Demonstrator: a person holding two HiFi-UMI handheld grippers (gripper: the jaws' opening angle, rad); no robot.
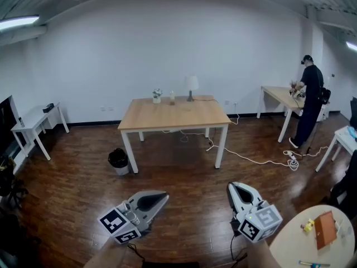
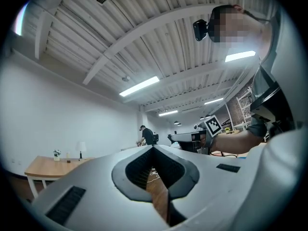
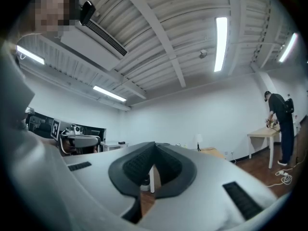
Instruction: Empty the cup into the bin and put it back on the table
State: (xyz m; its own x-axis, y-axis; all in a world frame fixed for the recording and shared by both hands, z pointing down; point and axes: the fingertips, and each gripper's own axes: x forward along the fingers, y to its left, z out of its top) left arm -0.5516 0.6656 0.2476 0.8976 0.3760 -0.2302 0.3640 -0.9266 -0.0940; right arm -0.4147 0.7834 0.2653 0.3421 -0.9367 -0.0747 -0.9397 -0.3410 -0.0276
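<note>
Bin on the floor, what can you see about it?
The bin is small and round, black around the top and greyer lower down. It stands upright on the dark wooden floor, close beside the near left leg of the light wooden table. Whether it touches the leg, or what is inside, is too small to tell.

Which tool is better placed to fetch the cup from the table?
Left, probably. The left tool lines up nearer the cup and the bin; the right tool sits further aside. Both are shut and far away.
</note>
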